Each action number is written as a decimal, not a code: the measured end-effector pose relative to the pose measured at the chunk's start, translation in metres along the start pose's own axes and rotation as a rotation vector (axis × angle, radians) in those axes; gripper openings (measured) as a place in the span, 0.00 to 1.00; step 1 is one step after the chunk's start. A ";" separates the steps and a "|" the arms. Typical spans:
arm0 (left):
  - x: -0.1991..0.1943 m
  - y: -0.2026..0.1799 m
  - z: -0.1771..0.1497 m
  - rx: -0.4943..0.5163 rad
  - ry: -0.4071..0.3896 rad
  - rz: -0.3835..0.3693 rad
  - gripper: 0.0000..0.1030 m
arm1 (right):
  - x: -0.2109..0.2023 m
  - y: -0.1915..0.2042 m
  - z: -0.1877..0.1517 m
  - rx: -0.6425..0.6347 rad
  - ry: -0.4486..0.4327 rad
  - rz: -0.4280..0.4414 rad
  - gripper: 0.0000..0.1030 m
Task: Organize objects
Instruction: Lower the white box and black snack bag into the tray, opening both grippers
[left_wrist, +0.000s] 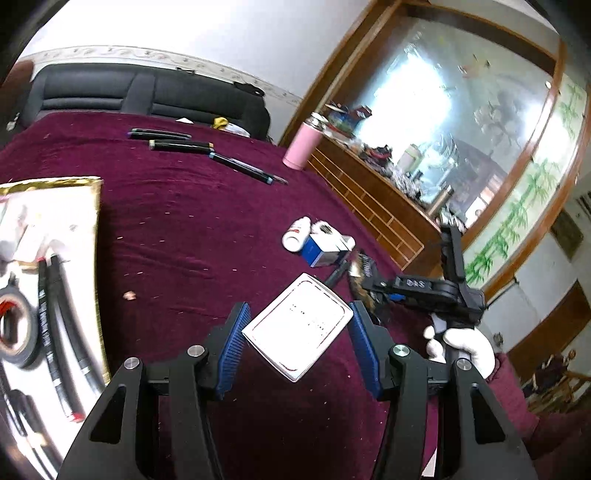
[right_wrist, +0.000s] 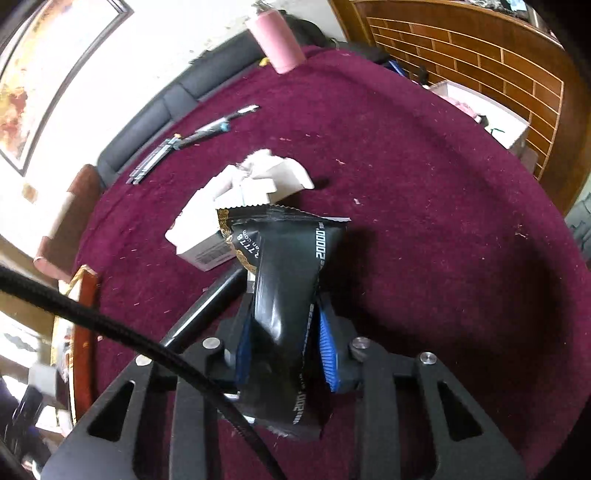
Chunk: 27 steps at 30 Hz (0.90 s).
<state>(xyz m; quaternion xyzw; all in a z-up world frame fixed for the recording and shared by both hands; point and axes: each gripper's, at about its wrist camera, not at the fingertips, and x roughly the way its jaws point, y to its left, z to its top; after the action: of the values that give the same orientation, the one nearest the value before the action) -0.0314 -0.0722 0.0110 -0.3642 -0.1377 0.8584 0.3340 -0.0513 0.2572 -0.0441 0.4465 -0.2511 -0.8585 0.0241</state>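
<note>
Transfer step in hand. Right gripper (right_wrist: 284, 343) is clamped on a black packet (right_wrist: 288, 280) above the maroon table (right_wrist: 443, 221). Left gripper (left_wrist: 297, 332) stands apart, straddling a white card (left_wrist: 299, 326); whether it touches the card cannot be told. Next move, by judgement: carry the packet to the tray (left_wrist: 98, 229).

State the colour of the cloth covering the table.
Dark maroon cloth, seen best in the right wrist view.

The tablecloth (right_wrist: 424, 229) is deep maroon. On it, the packet (right_wrist: 284, 280) is black with white print; the bottle (left_wrist: 300, 146) at its far edge is pink
</note>
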 end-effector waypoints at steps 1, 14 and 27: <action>-0.004 0.004 -0.001 -0.011 -0.011 0.003 0.47 | -0.004 0.002 0.000 0.000 0.001 0.021 0.27; -0.099 0.058 -0.021 -0.145 -0.170 0.197 0.47 | -0.027 0.115 -0.024 -0.171 0.099 0.414 0.28; -0.134 0.128 -0.064 -0.305 -0.145 0.421 0.47 | 0.041 0.267 -0.089 -0.421 0.363 0.545 0.28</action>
<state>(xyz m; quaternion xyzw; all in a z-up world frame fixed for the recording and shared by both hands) 0.0223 -0.2570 -0.0230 -0.3684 -0.2102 0.9022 0.0787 -0.0552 -0.0236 0.0033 0.4934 -0.1707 -0.7602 0.3866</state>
